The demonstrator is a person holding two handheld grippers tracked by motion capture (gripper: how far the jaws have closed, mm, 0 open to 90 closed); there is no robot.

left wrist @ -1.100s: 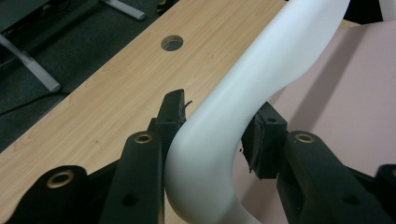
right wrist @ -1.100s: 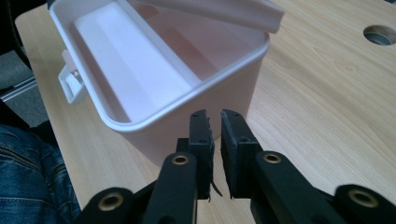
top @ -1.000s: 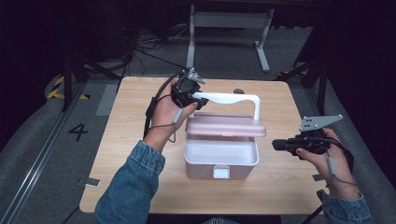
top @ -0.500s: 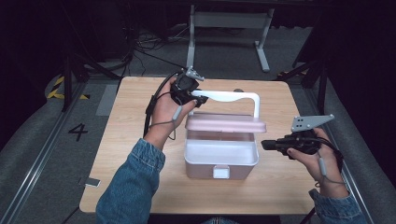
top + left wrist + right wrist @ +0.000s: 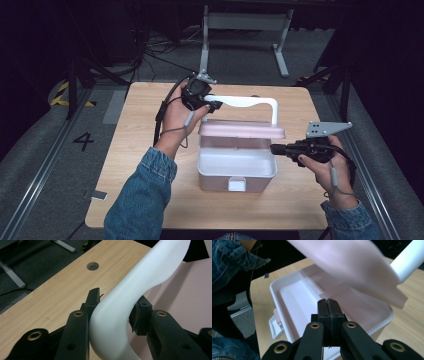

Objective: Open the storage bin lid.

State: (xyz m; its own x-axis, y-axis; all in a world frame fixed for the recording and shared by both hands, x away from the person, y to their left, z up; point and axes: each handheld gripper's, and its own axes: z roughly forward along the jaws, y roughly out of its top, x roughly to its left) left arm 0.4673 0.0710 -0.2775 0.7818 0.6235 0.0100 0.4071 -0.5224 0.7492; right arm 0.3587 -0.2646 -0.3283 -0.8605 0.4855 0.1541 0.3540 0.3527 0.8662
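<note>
Between your left gripper's point(image 5: 113, 307) pads sits the white handle point(image 5: 130, 302) of the pink box point(image 5: 237, 170); the jaws are clamped on its curved corner, one pad on each side, pressing the plastic. That grip shows from above too: your left gripper point(image 5: 206, 104) has the handle point(image 5: 250, 102) at its left bend, lifted over the far side of the table point(image 5: 140, 150).

Your right gripper point(image 5: 328, 308) has its jaws pressed flat together with nothing between them. It points across the box's open tray point(image 5: 294, 300), tips just over the near rim, and from above your right gripper point(image 5: 276, 148) hangs just beside the box's right wall, apart from it.

Outward from the grips: the lid point(image 5: 241, 129) stands raised and roughly level above the tray's far edge, hinged up by the handle you hold. The tray below looks bare, white inside, with the front latch point(image 5: 237, 184) undone and hanging at the near wall. The box stands near the middle of the table, squarely facing you.

As for progress, I judge the opening to be mostly done: latch free, lid up, inside exposed. What seems left is swinging the lid fully back, or using your empty right gripper at the tray. Which of these you intend, the pictures don't settle.
</note>
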